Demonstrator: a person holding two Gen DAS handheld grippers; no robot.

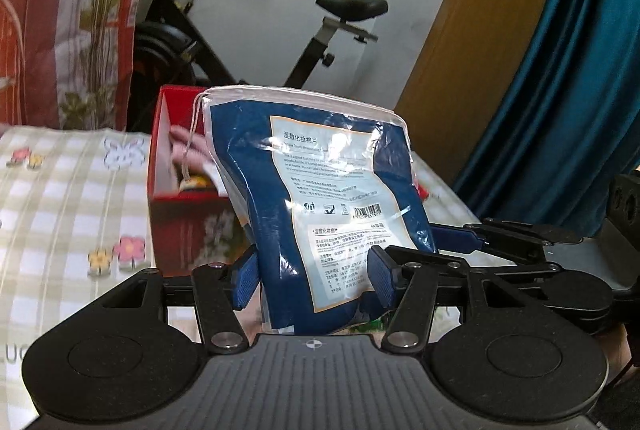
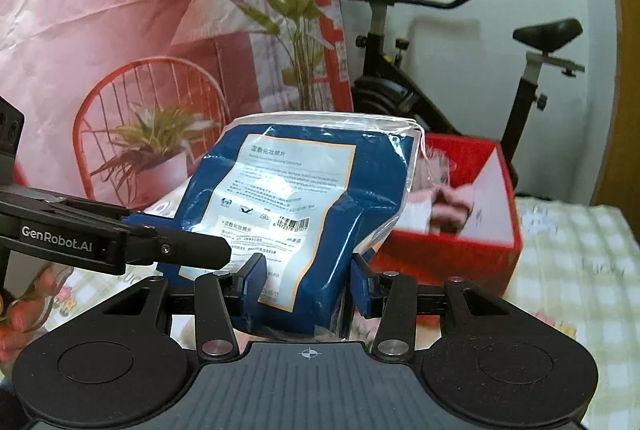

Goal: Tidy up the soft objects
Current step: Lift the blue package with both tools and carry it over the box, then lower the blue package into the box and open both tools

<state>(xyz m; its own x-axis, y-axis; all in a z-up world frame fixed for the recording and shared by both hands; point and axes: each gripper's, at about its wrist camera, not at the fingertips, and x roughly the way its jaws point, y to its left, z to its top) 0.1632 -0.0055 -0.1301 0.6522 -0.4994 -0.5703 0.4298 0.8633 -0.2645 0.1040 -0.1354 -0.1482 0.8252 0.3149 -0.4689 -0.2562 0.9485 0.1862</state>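
Note:
A blue and white pack of cotton pads in a clear drawstring bag (image 1: 320,198) is held upright above the table. My left gripper (image 1: 314,280) is shut on its lower part, blue pads pressing both sides. My right gripper (image 2: 306,284) is also shut on the same pack (image 2: 296,206), and its fingers show at the right in the left wrist view (image 1: 480,242). Behind the pack stands an open red box (image 2: 456,250) with pink soft items (image 2: 452,202) inside; it also shows in the left wrist view (image 1: 180,222).
The table wears a checked cloth with flowers (image 1: 72,214). A pink printed backdrop (image 2: 120,30) hangs behind. An exercise bike (image 1: 248,42) stands at the back, with a wooden door (image 1: 472,42) and a teal curtain (image 1: 568,78) to the right.

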